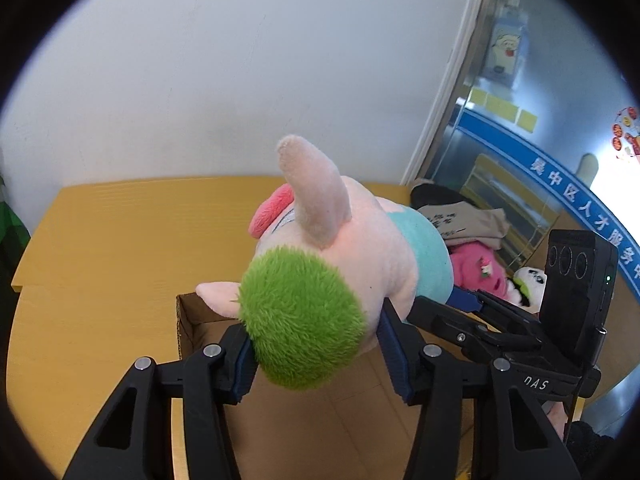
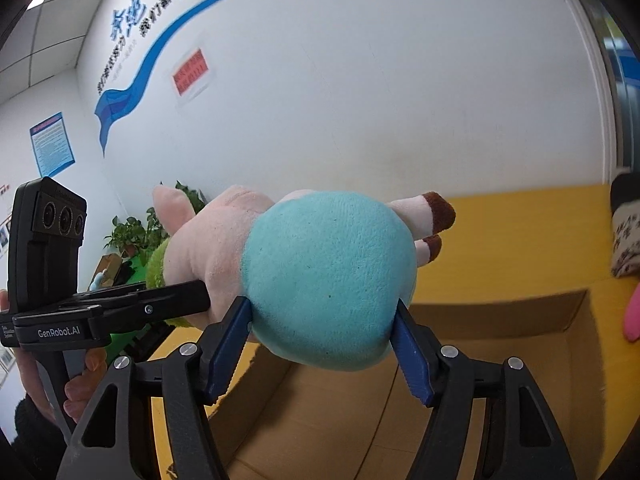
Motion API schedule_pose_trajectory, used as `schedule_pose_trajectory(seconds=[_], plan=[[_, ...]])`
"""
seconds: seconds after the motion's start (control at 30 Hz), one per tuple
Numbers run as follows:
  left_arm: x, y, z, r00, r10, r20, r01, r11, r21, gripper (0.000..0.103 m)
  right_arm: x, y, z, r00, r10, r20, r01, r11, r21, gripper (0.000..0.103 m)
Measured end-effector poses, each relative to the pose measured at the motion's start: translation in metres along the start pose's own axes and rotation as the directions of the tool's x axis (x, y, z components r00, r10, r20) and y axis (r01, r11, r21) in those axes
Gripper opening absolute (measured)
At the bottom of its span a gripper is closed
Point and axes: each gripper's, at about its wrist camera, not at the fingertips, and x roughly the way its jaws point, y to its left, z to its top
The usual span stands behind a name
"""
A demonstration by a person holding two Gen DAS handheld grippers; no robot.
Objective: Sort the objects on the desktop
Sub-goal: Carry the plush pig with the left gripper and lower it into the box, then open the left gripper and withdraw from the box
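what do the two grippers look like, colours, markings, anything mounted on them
Both the left gripper and right gripper are black plastic linkage frames with silver rivets and ribbed blue pads on the fingers. Each carries a black box with three round lenses; the right one's shows a green light. The left gripper's body reads "GenRobot.AI" in white, the right's "DAS". Bare fingers hold the left handle.

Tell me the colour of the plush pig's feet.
Brown feet on the plush pig, clearest in the right wrist view.
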Motion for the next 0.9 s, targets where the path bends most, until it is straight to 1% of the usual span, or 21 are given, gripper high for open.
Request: schedule_pose_trajectory(seconds=[0.07,0.1,0.17,0.2,0.33,0.4,0.47,0.53,0.57,0.6,0.67,0.73,0.8,0.83,0.87,0.9], plan=[[0.022,0.012,-0.005,0.999,0.009,-0.041,-0.009,1.000,-0.018,0.053,0.026,-0.006,-0.006,0.999,-0.022,-0.042,0.022,1.000,0.015,0.073],[0.033,0.019,-0.008,0.998,0.016,-0.061,-0.017,0.999,-0.028,0.053,0.043,-0.010,-0.008,0.997,-0.045,-0.068,0.046,0.999,0.020,0.073],[0.052,0.033,-0.013,0.995,0.027,-0.097,-0.032,0.998,-0.050,0.053,0.067,-0.018,-0.012,0.992,-0.054,-0.116,0.060,0.997,0.052,0.073],[0.061,0.041,-0.018,0.993,0.029,-0.117,-0.037,0.997,-0.064,0.053,0.083,-0.024,-0.016,0.987,-0.056,-0.149,0.067,0.995,0.070,0.073],[0.090,0.067,-0.031,0.982,0.029,-0.185,-0.050,0.993,-0.109,0.053,0.125,-0.037,-0.031,0.968,-0.058,-0.246,0.085,0.991,0.102,0.073],[0.102,0.073,-0.038,0.976,0.031,-0.215,-0.058,0.991,-0.121,0.052,0.141,-0.044,-0.039,0.958,-0.061,-0.279,0.096,0.989,0.115,0.074],[0.111,0.074,-0.044,0.970,0.046,-0.240,-0.074,0.991,-0.110,0.053,0.153,-0.048,-0.046,0.952,-0.073,-0.297,0.110,0.988,0.110,0.075],[0.115,0.078,-0.048,0.964,0.063,-0.257,-0.098,0.987,-0.125,0.057,0.161,-0.052,-0.052,0.944,-0.073,-0.321,0.117,0.986,0.120,0.076],[0.117,0.083,-0.049,0.964,0.065,-0.259,-0.106,0.983,-0.148,0.058,0.165,-0.055,-0.055,0.940,-0.070,-0.335,0.117,0.986,0.122,0.079],[0.117,0.089,-0.050,0.966,0.057,-0.254,-0.105,0.978,-0.178,0.061,0.168,-0.054,-0.056,0.938,-0.076,-0.339,0.118,0.987,0.105,0.087],[0.110,0.097,-0.053,0.973,0.017,-0.229,-0.072,0.969,-0.236,0.063,0.172,-0.048,-0.059,0.933,-0.076,-0.351,0.106,0.992,0.066,0.098],[0.101,0.099,-0.055,0.977,0.014,-0.214,-0.068,0.966,-0.248,0.065,0.176,-0.041,-0.060,0.924,-0.101,-0.368,0.119,0.993,0.025,0.100],[0.082,0.096,-0.055,0.981,0.060,-0.187,-0.104,0.966,-0.236,0.064,0.174,-0.041,-0.056,0.923,-0.099,-0.372,0.117,0.993,0.024,0.099],[0.065,0.093,-0.055,0.983,0.090,-0.157,-0.125,0.965,-0.230,0.063,0.169,-0.043,-0.054,0.923,-0.107,-0.370,0.126,0.992,0.029,0.099],[0.048,0.089,-0.054,0.986,0.115,-0.122,-0.141,0.963,-0.229,0.063,0.161,-0.045,-0.050,0.920,-0.136,-0.369,0.156,0.987,0.025,0.099],[0.034,0.085,-0.053,0.987,0.133,-0.094,-0.152,0.961,-0.231,0.063,0.155,-0.046,-0.045,0.919,-0.147,-0.365,0.166,0.986,0.022,0.099]])
